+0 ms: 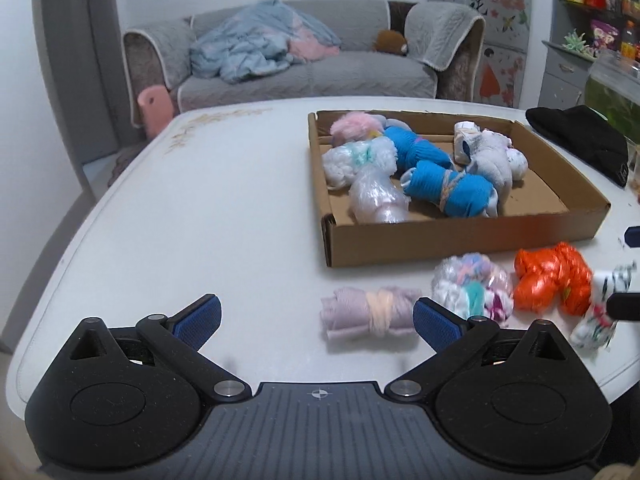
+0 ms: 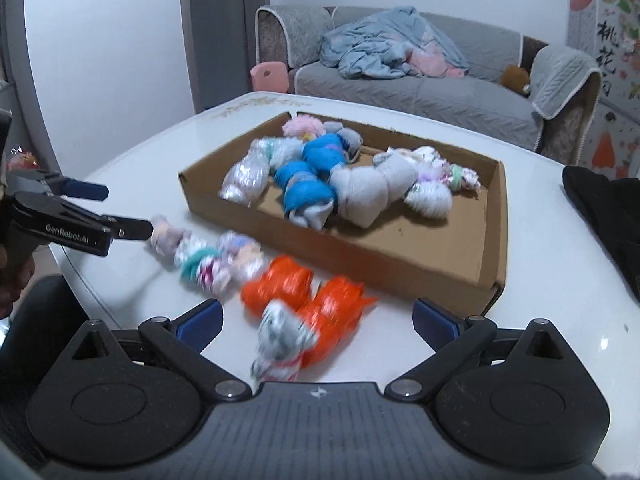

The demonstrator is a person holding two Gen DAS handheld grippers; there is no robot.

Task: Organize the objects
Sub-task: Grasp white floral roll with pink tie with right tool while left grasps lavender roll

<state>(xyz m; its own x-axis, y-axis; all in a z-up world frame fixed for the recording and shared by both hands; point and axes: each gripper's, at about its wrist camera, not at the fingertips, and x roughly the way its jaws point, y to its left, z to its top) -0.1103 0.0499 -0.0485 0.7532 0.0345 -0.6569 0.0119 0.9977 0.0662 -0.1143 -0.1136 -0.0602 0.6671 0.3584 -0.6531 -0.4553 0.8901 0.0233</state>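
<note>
A shallow cardboard box (image 1: 460,236) (image 2: 360,254) on the white table holds several rolled sock bundles, among them blue ones (image 1: 452,190) (image 2: 308,192). In front of the box lie a lilac roll (image 1: 370,312) (image 2: 166,238), a multicoloured bundle (image 1: 474,286) (image 2: 216,260), an orange bundle (image 1: 552,282) (image 2: 320,300) and a white patterned roll (image 1: 600,316) (image 2: 280,340). My left gripper (image 1: 318,320) (image 2: 116,210) is open, its right pad beside the lilac roll. My right gripper (image 2: 318,320) is open around the orange bundle and white roll.
A black cloth (image 1: 580,140) (image 2: 604,208) lies on the table right of the box. A grey sofa (image 1: 304,60) with a blue blanket stands behind the table. Shelves with jars (image 1: 600,8) are at the far right. The table edge runs close on the left.
</note>
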